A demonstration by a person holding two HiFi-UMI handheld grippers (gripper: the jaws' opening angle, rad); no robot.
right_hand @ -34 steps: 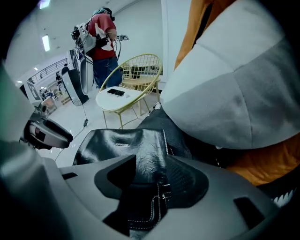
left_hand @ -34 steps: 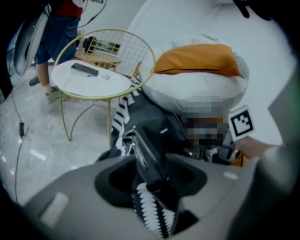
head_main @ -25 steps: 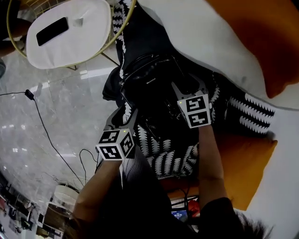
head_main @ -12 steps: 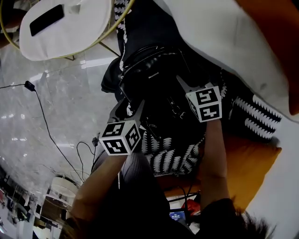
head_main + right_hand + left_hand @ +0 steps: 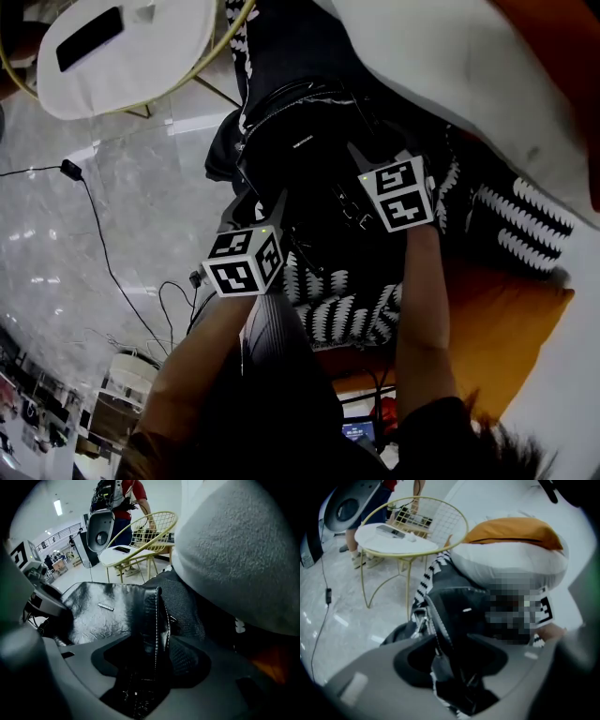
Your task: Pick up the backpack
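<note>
A black leather backpack [image 5: 305,150] leans against a white cushion, resting on a black-and-white patterned throw. My left gripper [image 5: 255,214] is down at its left side. In the left gripper view the jaws [image 5: 450,656] are closing around a zippered edge strap [image 5: 438,625], with gaps on both sides. My right gripper [image 5: 373,157] is at the backpack's right side. Its jaws [image 5: 145,653] are closing with a stitched black strap [image 5: 153,616] between them, and the pads do not visibly press it. The crinkled backpack front [image 5: 101,611] lies to the left.
A round white side table [image 5: 150,66] with a gold wire frame holds a dark phone [image 5: 89,37]. A white cushion [image 5: 441,56] and an orange cushion [image 5: 502,328] flank the patterned throw [image 5: 342,314]. A cable [image 5: 94,234] runs over the marble floor. A person in red [image 5: 127,498] stands beyond.
Both grippers have come down onto the backpack, and its straps now lie between their jaws. The backpack has not moved.
</note>
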